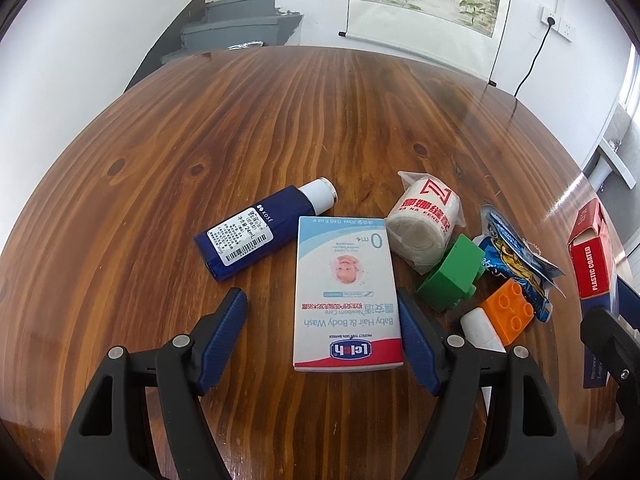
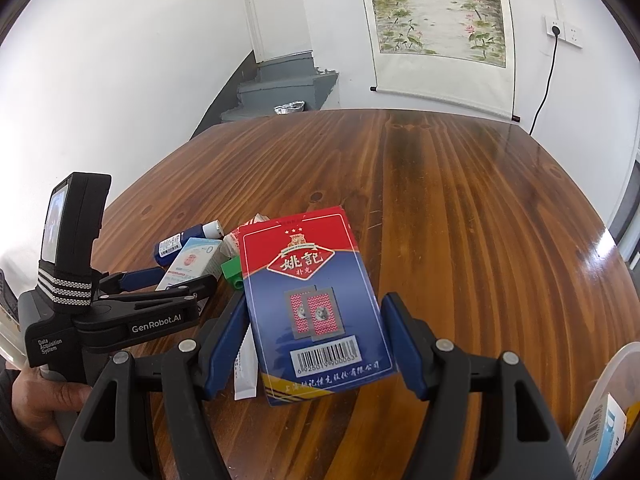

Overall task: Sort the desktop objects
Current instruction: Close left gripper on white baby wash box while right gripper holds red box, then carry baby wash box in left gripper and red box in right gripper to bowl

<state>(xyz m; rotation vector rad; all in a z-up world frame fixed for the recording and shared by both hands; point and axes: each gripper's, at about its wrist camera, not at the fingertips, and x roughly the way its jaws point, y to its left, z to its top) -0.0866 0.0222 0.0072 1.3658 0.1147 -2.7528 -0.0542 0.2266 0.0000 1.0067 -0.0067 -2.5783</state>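
Two grippers work here. Nearest, the left gripper (image 1: 322,316) has its jaws apart around the baby wash box (image 1: 346,292), ready to squeeze it. The right gripper (image 2: 314,332) has its jaws apart around the card box (image 2: 316,300), not pinching. Farther back, a blue bottle (image 1: 248,236) and green block (image 1: 452,272) wait on the surface (image 1: 320,120).

Bright daylight, glare on glossy table (image 1: 568,196), sharp focus, fisheye-warped dark corners
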